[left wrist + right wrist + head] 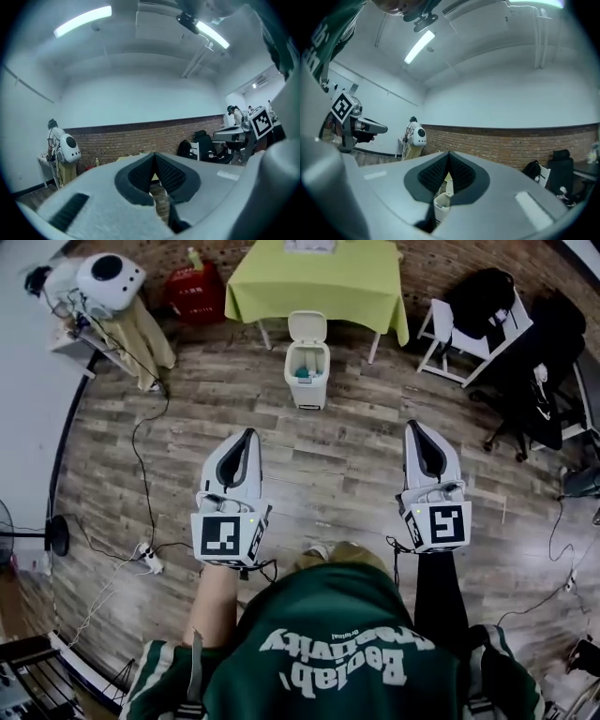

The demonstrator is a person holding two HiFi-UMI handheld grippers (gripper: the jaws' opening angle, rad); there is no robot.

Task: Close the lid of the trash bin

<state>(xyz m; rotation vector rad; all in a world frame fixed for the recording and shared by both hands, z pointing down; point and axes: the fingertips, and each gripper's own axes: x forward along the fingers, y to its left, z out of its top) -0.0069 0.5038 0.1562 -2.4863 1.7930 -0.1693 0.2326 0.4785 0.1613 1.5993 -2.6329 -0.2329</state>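
A small white trash bin stands on the wood floor in front of the green table, its lid tipped up and open at the back. Something blue lies inside it. In the right gripper view the bin shows through the gap under the jaws, some way ahead. My left gripper and right gripper are held level, side by side, well short of the bin, one on each side of it. Both have their jaws shut with nothing between them. In the left gripper view the left gripper points toward the brick wall.
A table with a lime-green cloth stands right behind the bin. A red bag and a white machine on a stand are at the back left. White chairs with black bags stand at the right. Cables trail across the floor at the left.
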